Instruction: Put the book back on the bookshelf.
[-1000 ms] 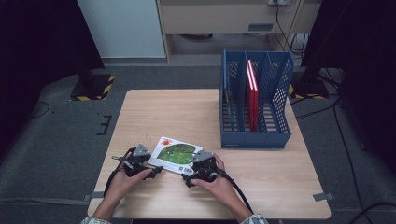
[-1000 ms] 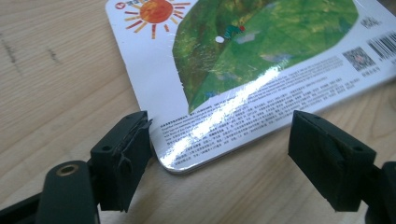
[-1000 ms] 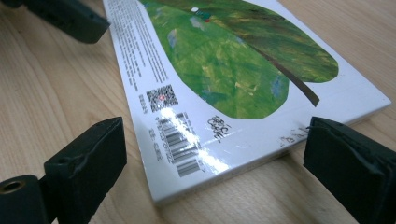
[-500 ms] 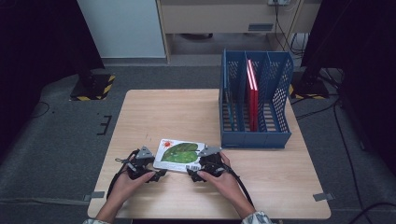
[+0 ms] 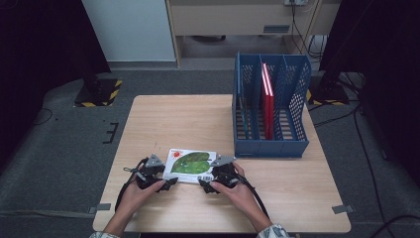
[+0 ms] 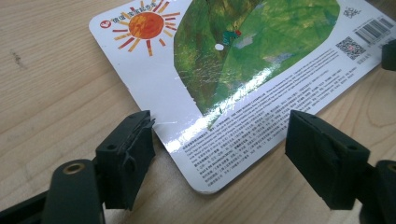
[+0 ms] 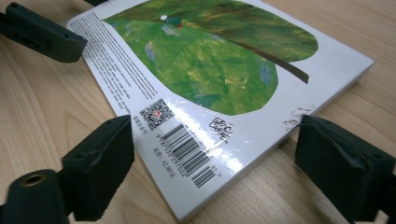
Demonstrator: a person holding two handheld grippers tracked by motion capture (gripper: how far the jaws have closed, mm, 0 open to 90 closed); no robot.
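Observation:
A picture book (image 5: 190,162) lies flat on the wooden table (image 5: 188,119), back cover up, with a green leaf, an orange sun and a barcode. My left gripper (image 5: 166,174) sits at its near left corner. In the left gripper view the jaws (image 6: 222,128) straddle that corner of the book (image 6: 224,70) and have just been closing; one pad meets the edge, the other stands off. My right gripper (image 5: 208,177) is at the near right corner. Its jaws (image 7: 215,133) have also just been closing around the barcode corner of the book (image 7: 210,60), with gaps on both sides.
A blue mesh file rack (image 5: 270,144) stands at the table's right, with a red book (image 5: 267,99) upright in a middle slot. The table's near edge is just behind both hands. Dark carpet and cables surround the table.
The book has turned slightly and lies squarer to the table's front edge. Both hands stay at its near corners.

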